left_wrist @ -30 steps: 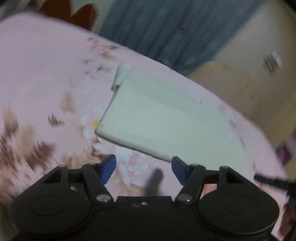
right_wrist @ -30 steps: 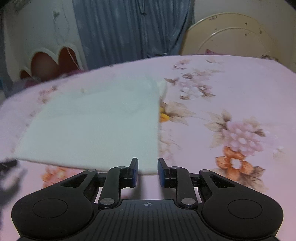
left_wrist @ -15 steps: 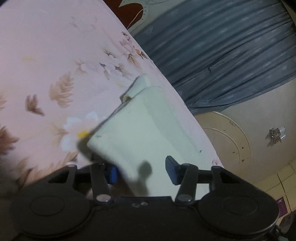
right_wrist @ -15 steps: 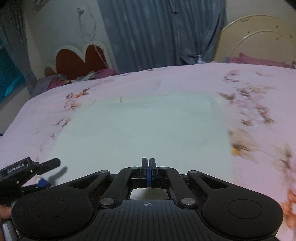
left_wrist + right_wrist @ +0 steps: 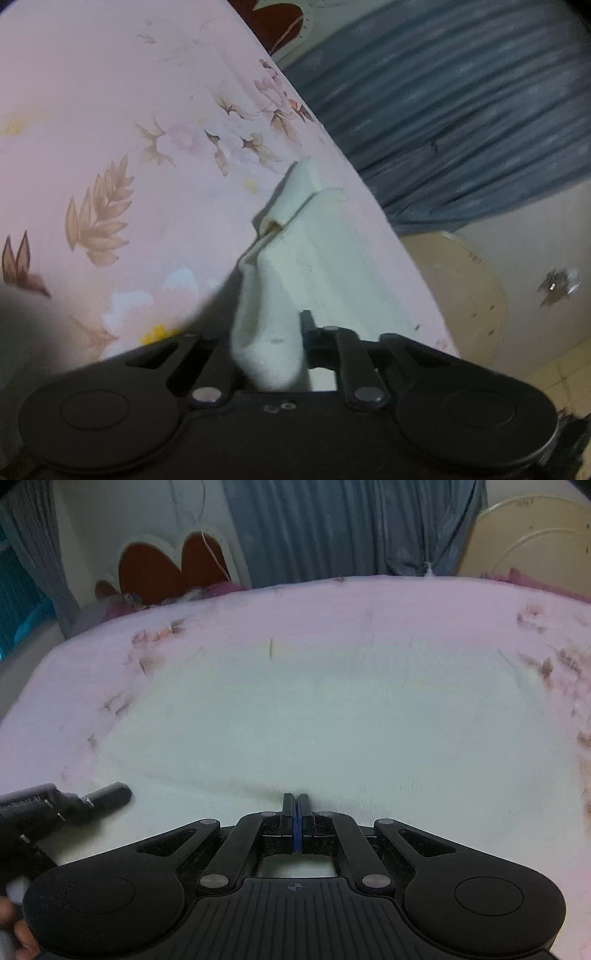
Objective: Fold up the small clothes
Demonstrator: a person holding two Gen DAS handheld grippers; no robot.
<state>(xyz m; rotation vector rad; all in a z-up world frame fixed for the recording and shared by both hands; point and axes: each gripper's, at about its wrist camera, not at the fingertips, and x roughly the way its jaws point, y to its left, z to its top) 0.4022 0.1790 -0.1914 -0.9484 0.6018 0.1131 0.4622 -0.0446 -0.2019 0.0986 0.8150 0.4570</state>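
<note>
On the pink floral bed (image 5: 369, 609) lay the white garment (image 5: 314, 720); both grippers, left gripper (image 5: 267, 350) and right gripper (image 5: 297, 805), were clamped on its near edge, seemingly mid-fold: next, carry that edge far.

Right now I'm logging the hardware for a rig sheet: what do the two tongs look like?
Both are matte black plastic. Each has two round discs at the base, linkage arms with silver pivot pins, and blue pads on the fingers. The right tongs have a ribbed base with a small crosshair mark. The left tongs, seen from the side in the right view, carry white lettering on the body.
</note>
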